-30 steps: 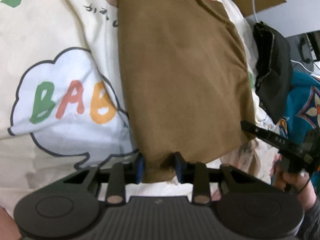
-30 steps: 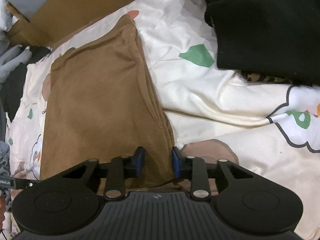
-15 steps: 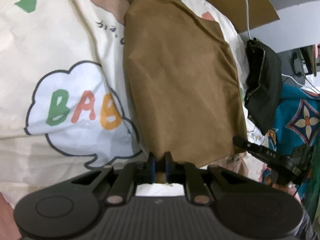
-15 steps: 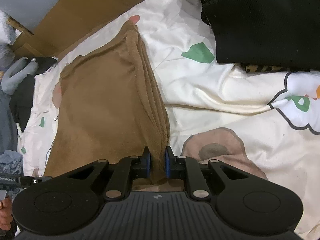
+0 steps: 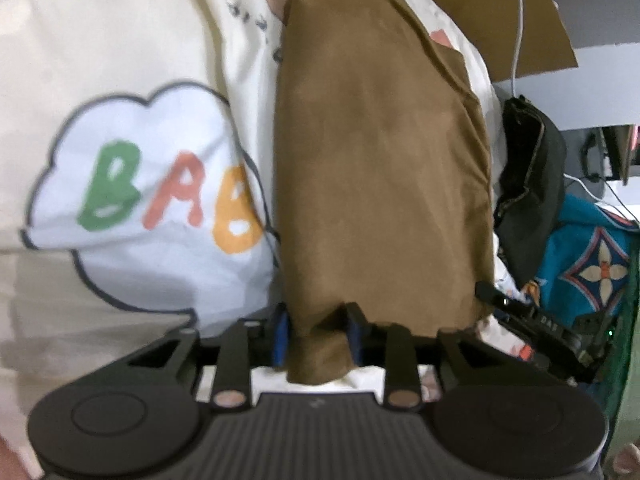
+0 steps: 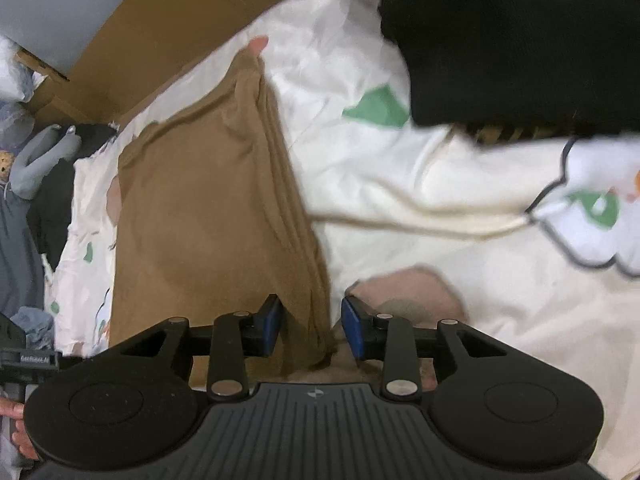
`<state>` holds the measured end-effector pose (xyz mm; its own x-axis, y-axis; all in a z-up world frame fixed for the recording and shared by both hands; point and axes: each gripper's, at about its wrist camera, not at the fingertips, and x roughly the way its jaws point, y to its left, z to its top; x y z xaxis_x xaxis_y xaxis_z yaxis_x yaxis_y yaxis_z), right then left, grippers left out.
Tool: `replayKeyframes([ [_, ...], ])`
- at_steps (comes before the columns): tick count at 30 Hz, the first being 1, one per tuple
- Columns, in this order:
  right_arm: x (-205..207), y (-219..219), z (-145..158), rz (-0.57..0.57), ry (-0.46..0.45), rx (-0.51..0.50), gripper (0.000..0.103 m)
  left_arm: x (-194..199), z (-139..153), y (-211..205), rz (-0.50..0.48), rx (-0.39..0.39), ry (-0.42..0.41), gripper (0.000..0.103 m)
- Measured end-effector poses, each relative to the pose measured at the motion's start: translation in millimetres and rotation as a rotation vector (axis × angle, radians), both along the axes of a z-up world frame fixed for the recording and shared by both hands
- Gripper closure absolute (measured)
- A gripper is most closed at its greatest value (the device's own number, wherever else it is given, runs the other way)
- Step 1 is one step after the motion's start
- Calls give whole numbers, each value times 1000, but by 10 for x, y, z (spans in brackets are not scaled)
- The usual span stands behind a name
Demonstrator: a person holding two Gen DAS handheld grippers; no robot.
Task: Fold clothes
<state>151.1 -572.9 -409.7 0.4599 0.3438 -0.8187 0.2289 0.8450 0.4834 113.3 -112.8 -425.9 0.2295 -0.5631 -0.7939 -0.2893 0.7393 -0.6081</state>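
Observation:
A folded brown garment [image 5: 380,168] lies lengthwise on a cream printed bedsheet [image 5: 120,60]. My left gripper [image 5: 317,336] is open at its near corner, and the cloth sags between the spread blue pads. In the right wrist view the same garment [image 6: 208,220] shows stacked layers along its right edge. My right gripper [image 6: 313,326] is open around that edge at the other near corner. The other gripper appears at the frame edge in each view: the right one [image 5: 540,320], the left one [image 6: 32,360].
A black garment [image 6: 520,40] lies at the sheet's far right. A dark bag [image 5: 528,184] and blue patterned fabric [image 5: 592,264] sit beyond the brown garment. Cardboard [image 6: 160,32] backs the bed, and a grey plush toy [image 6: 36,168] lies at the left.
Both grippers closed on the brown garment's near corners half a second ago and have now opened again, letting the cloth go. The garment looks a little more bunched.

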Motion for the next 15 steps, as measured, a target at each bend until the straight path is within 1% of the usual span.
replayKeyframes([
  [2,22,-10,10,1,2,-2,61,-13,-36,-14,-3,-15,-2,73],
  [4,50,16,10,17,2,-18,61,-24,-67,-26,-8,-29,-4,80],
  [6,72,52,3,28,-4,-33,58,-22,-42,-20,-26,-24,-16,90],
  [8,93,88,-18,34,-5,-40,49,-35,-8,-15,-44,-21,-28,93],
  [9,100,108,-39,37,-3,-38,47,-44,7,-11,-49,-22,-32,95],
  [10,105,130,-55,42,-4,-37,42,-52,27,-4,-52,-24,-38,95],
  [11,104,157,-63,49,-10,-40,39,-60,48,12,-54,-27,-45,96],
  [13,97,205,-73,65,-23,-53,39,-69,80,44,-63,-26,-51,96],
  [14,93,212,-74,68,-29,-56,47,-72,95,59,-67,-26,-54,97],
  [15,90,211,-72,65,-36,-58,52,-71,107,71,-69,-26,-56,97],
])
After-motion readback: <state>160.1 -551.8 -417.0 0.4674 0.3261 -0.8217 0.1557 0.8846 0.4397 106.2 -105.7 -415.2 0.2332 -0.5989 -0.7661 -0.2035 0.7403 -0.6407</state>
